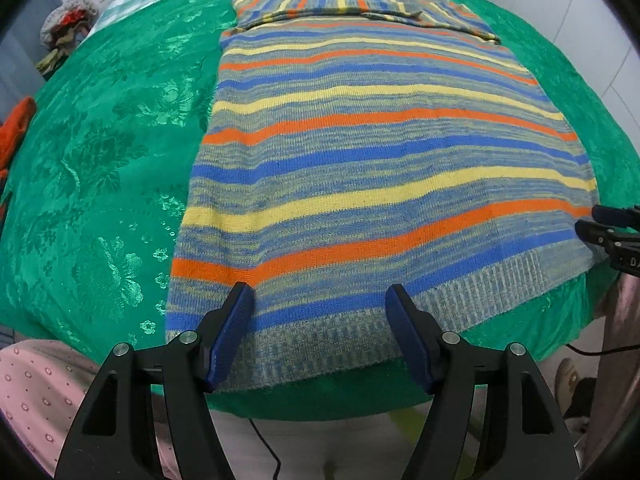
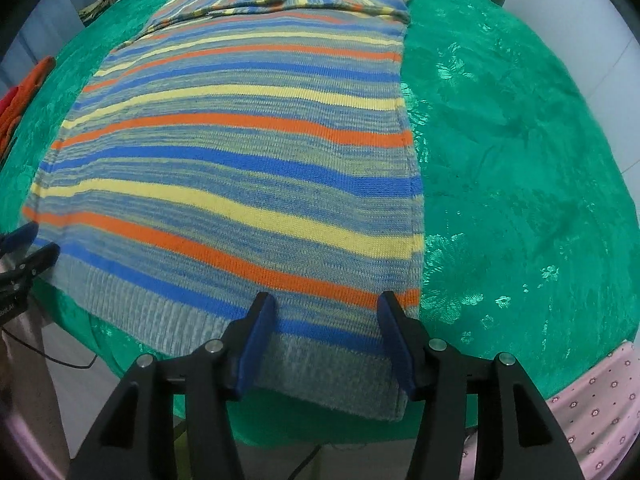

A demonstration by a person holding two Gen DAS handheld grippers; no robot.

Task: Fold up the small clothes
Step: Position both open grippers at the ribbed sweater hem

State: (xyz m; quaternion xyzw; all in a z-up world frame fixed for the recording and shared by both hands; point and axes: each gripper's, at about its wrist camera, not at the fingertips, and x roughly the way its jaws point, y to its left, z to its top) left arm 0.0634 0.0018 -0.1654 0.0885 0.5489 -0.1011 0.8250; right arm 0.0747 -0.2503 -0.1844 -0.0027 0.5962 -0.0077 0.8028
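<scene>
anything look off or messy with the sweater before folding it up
Nothing serious. The striped sweater lies flat on the green cloth, sleeves already folded across the top. Its ribbed hem slightly overhangs the near edge. Both tongs are open.

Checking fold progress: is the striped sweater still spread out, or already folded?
Partly folded: the sweater has its sleeves turned in across the far end, while the body lies flat on the green cloth. Both grippers are open.

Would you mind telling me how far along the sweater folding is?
Done: the striped sweater lies flat on the green cloth, sleeves folded across its top. In hand: left gripper and right gripper open over the hem. Left: folding the body.
</scene>
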